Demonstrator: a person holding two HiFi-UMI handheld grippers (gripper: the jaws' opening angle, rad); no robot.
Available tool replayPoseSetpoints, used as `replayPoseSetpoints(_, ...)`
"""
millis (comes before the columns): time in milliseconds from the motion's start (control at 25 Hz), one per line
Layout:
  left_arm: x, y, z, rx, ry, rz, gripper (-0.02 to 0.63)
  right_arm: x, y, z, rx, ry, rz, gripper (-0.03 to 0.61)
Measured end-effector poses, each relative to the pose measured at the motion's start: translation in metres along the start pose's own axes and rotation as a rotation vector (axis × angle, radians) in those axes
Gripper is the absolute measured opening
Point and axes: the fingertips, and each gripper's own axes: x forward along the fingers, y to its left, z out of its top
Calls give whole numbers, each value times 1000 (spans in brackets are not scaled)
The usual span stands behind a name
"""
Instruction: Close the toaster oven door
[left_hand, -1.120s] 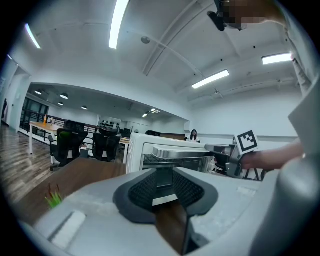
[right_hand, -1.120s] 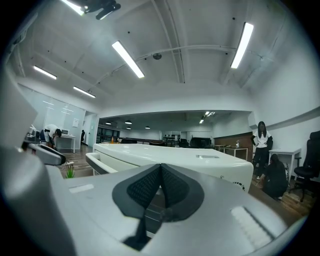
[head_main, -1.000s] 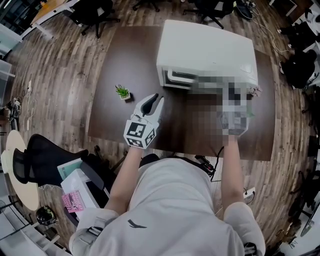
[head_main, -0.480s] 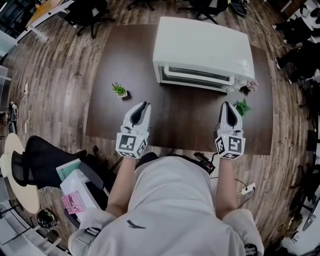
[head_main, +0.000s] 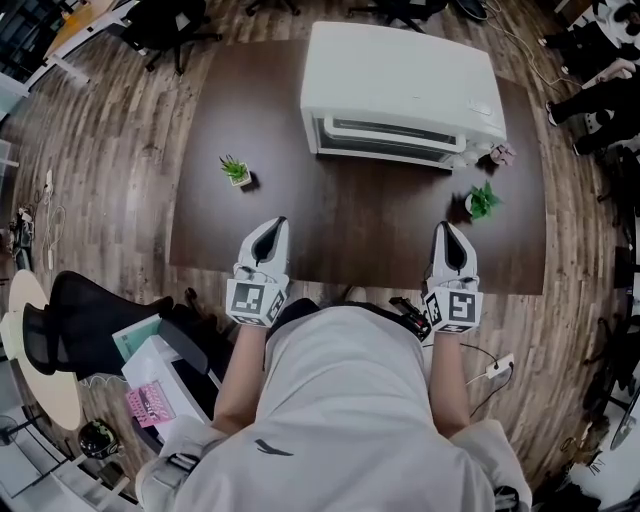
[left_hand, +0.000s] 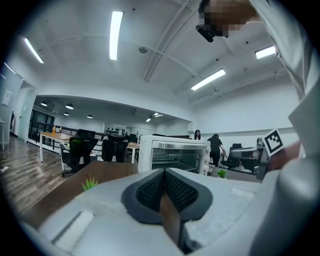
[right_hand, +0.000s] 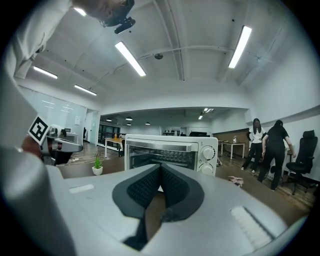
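A white toaster oven (head_main: 400, 90) stands at the far side of the dark brown table (head_main: 350, 235), its glass door (head_main: 385, 138) shut against the front. The oven (left_hand: 172, 155) also shows ahead in the left gripper view, and the oven (right_hand: 170, 150) in the right gripper view. My left gripper (head_main: 271, 229) rests near the table's front edge at the left, jaws shut with nothing between them. My right gripper (head_main: 445, 235) sits at the front right, jaws also shut and empty. Both are well short of the oven.
A small potted plant (head_main: 237, 172) stands left of the oven. Another small plant (head_main: 482, 201) and a pinkish object (head_main: 498, 155) sit at its right. Office chairs (head_main: 180, 25) surround the table on wood flooring. People (right_hand: 267, 150) stand in the background.
Both grippers have drawn back from the oven toward the table's front edge. The left gripper's jaws have closed.
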Motion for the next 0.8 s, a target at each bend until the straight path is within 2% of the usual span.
replayPoseSetpoints(280,5,-8,6,22,-22,-18,3,-1,8,6,-32,-17,20,0)
replayPoseSetpoints(520,5,-15,10,-20,-37,-28,3,-4,9,8,-32,-16,28,0)
replayPoseSetpoints(800,4,-21,7,52,-18,-58,3,-2,13,5,-20,-22,29,0)
